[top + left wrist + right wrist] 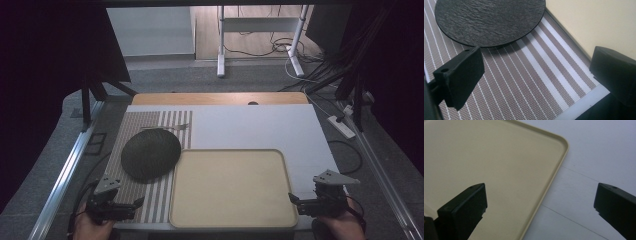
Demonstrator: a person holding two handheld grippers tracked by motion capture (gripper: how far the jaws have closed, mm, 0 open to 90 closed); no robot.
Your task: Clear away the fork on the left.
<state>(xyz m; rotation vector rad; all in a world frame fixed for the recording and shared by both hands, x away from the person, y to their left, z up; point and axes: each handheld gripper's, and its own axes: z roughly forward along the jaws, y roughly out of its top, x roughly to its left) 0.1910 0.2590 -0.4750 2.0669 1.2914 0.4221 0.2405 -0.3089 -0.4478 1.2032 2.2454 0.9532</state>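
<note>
A dark, slate-textured round plate (150,153) lies on a brown and white striped placemat (146,122) at the left of the table. Beside it on the right sits a wide beige tray (231,187) with nothing on it. My left gripper (131,205) is at the front left corner, open, its jaws over the placemat (529,82) just short of the plate (489,20). My right gripper (296,200) hovers open at the front right, straddling the tray's right rim (549,180).
A white sheet (260,127) covers the table under the mat and tray. A wooden strip (220,98) runs along the far edge. Metal rails flank the table. A power strip (341,126) and cables lie on the floor at the right.
</note>
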